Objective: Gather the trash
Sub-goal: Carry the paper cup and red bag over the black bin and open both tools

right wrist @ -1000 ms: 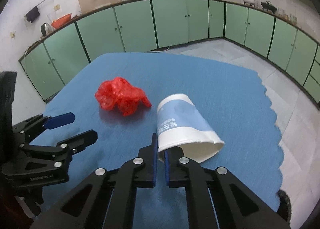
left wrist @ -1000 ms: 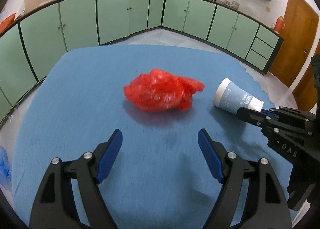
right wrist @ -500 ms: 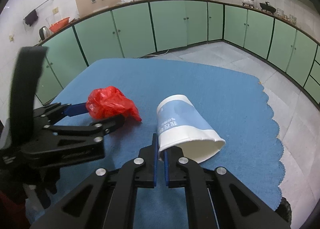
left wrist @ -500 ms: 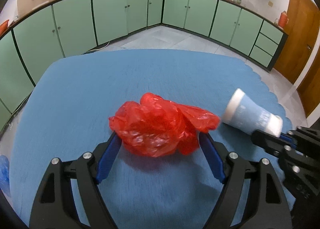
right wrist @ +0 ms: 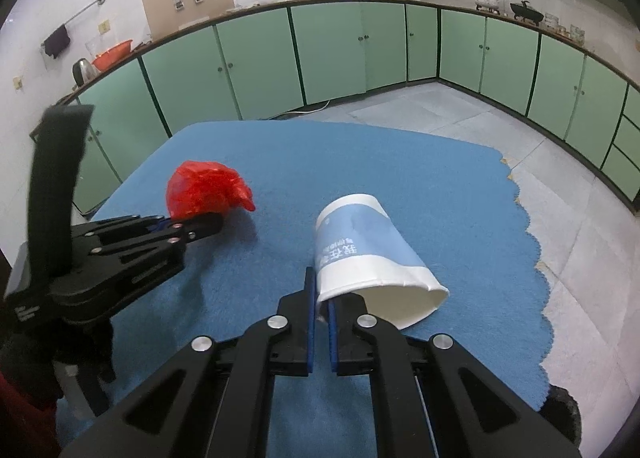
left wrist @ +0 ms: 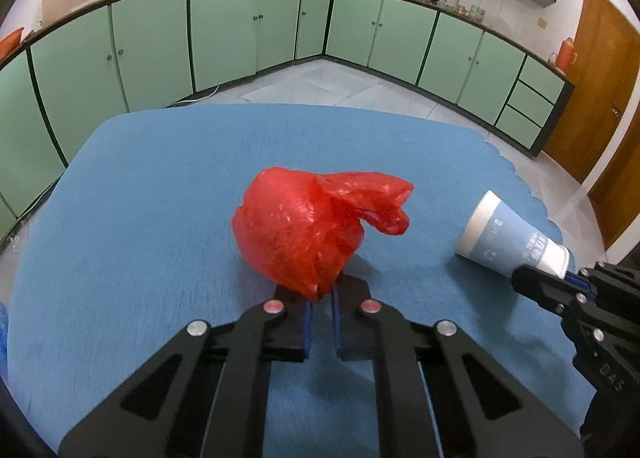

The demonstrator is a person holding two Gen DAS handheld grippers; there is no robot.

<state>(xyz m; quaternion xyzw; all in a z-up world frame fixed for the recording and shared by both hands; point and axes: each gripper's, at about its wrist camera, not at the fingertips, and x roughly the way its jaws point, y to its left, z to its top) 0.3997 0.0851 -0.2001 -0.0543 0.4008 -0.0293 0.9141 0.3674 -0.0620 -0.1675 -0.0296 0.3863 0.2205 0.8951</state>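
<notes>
A crumpled red plastic bag point(left wrist: 316, 230) is pinched at its near end by my left gripper point(left wrist: 320, 312), which is shut on it and holds it just above the blue tablecloth point(left wrist: 160, 218). The bag also shows in the right wrist view point(right wrist: 202, 192), with the left gripper point(right wrist: 200, 224) under it. My right gripper point(right wrist: 321, 308) is shut on the rim of a blue and white paper cup point(right wrist: 364, 254), held on its side above the cloth. The cup shows at the right of the left wrist view point(left wrist: 512, 238), with the right gripper point(left wrist: 560, 282) on it.
The blue cloth covers a table with a scalloped right edge point(right wrist: 536, 254). Green kitchen cabinets point(right wrist: 260, 58) run around the room behind it. A wooden door point(left wrist: 600, 98) stands at the right. Something blue point(left wrist: 3, 338) shows at the left edge.
My left gripper moved forward to the red bag, closed on it and lifted it off the cloth. The right gripper kept hold of the cup.
</notes>
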